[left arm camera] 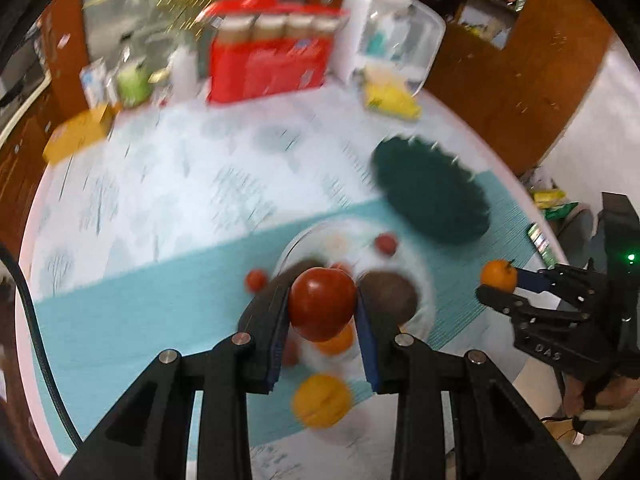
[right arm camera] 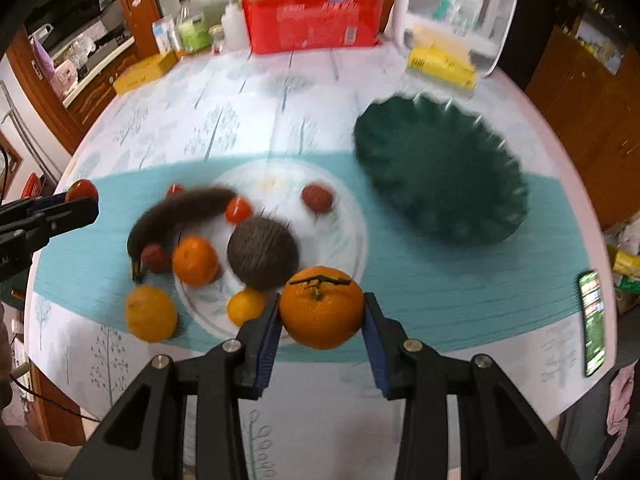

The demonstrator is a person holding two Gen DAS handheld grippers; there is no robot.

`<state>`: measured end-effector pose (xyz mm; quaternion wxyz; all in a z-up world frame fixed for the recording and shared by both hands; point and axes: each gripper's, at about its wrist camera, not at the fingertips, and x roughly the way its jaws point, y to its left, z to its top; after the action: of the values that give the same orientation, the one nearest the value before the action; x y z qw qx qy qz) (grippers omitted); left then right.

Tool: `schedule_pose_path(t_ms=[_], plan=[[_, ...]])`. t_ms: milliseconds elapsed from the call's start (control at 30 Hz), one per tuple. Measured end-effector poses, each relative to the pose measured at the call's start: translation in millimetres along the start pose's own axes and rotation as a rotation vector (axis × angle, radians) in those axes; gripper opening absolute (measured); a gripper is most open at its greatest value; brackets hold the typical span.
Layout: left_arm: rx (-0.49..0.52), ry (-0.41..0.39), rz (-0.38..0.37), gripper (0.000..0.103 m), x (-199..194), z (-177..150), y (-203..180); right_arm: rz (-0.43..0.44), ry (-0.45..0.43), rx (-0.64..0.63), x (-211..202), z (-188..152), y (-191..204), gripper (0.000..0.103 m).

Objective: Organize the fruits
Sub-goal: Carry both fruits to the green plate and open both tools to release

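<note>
Motion blur is smearing the white plate and green bowl; the red apple is hiding fruit behind it (kinds unclear).

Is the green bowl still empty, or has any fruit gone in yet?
Empty. The right wrist view shows only bare ribbed interior in the green bowl; the tomato and orange are held in the grippers.

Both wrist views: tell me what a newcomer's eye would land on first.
First, the fruit in each grip: the left gripper is clamped on a red tomato, the right gripper on a stemmed orange, both held above the table. Next, the dark green scalloped bowl sits empty on the teal mat, right of the white plate crowded with fruit.
</note>
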<state>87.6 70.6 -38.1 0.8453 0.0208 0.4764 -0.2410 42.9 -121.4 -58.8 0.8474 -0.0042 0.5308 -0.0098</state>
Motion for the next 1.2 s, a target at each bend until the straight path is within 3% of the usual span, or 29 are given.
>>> schedule_pose_path(t_ms=[200, 300, 467, 700, 867, 900, 967, 1000, 1033, 1200], plan=[[0.025, -0.049, 0.003, 0.030, 7, 54, -66, -0.012, -0.078, -0.023, -13, 32, -49, 0.040], [0.012, -0.030, 0.016, 0.030, 38, 82, -102, 0.004, -0.101, -0.020, -3, 49, -88, 0.040], [-0.039, 0.020, 0.038, 0.030, 112, 110, -151, 0.006, -0.044, -0.083, 36, 68, -146, 0.040], [-0.131, 0.132, 0.080, 0.030, 204, 113, -172, 0.032, 0.047, -0.169, 83, 80, -183, 0.040], [-0.127, 0.188, 0.147, 0.031, 240, 112, -173, 0.030, 0.090, -0.187, 111, 90, -192, 0.040], [-0.128, 0.191, 0.158, 0.034, 242, 112, -173, 0.019, 0.099, -0.200, 118, 92, -192, 0.040], [-0.139, 0.196, 0.184, 0.056, 244, 109, -171, 0.010, 0.122, -0.217, 130, 94, -190, 0.041], [-0.143, 0.189, 0.195, 0.071, 241, 108, -170, 0.009, 0.130, -0.220, 133, 95, -189, 0.041], [-0.144, 0.170, 0.209, 0.079, 237, 105, -170, 0.009, 0.142, -0.226, 138, 94, -187, 0.041], [-0.133, 0.131, 0.269, 0.082, 220, 101, -166, 0.000, 0.127, -0.279, 139, 86, -170, 0.056]])
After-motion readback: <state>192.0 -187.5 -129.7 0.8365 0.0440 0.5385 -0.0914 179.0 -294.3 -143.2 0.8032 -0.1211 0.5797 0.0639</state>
